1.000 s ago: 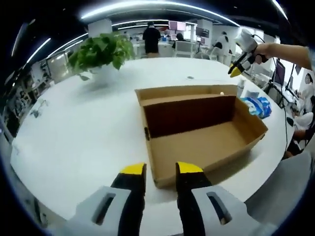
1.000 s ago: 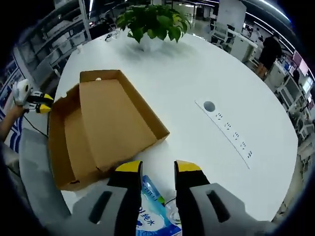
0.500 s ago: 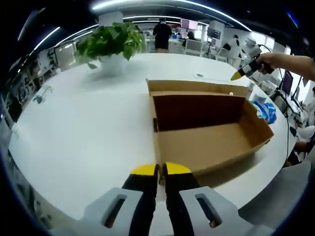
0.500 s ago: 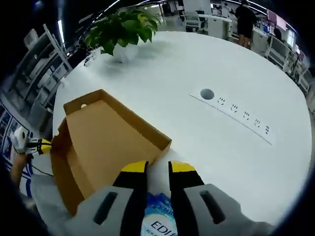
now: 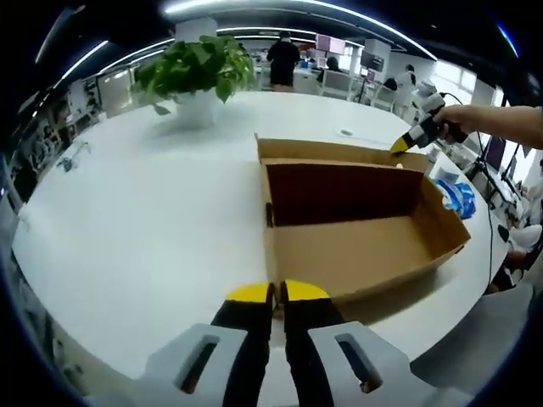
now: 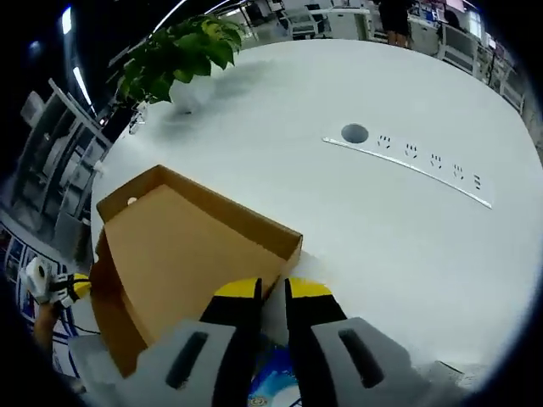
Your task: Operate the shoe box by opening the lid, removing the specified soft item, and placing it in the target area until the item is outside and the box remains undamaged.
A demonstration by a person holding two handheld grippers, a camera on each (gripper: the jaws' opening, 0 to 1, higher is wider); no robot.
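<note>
The shoe box (image 5: 356, 229) is plain brown corrugated cardboard, rectangular, lying open on a smooth, glossy white round counter (image 5: 144, 212). Its inside is bare cardboard, darker along the far wall in the left gripper view.

The left gripper (image 5: 271, 292), black with yellow tips, has its jaws pressed together at the box's near wall; whether they pinch the cardboard edge cannot be told. The right gripper (image 6: 271, 290) has its jaws nearly closed at the box's corner, with a narrow gap between the tips; in the left gripper view it hovers at the box's far right corner (image 5: 416, 136).

The soft item, a crinkly blue-and-white plastic pack (image 5: 458, 197), lies on the counter just outside the box's right end. Beyond the box stand a leafy green potted plant (image 5: 191, 72) and a recessed strip of sockets (image 6: 407, 157).
</note>
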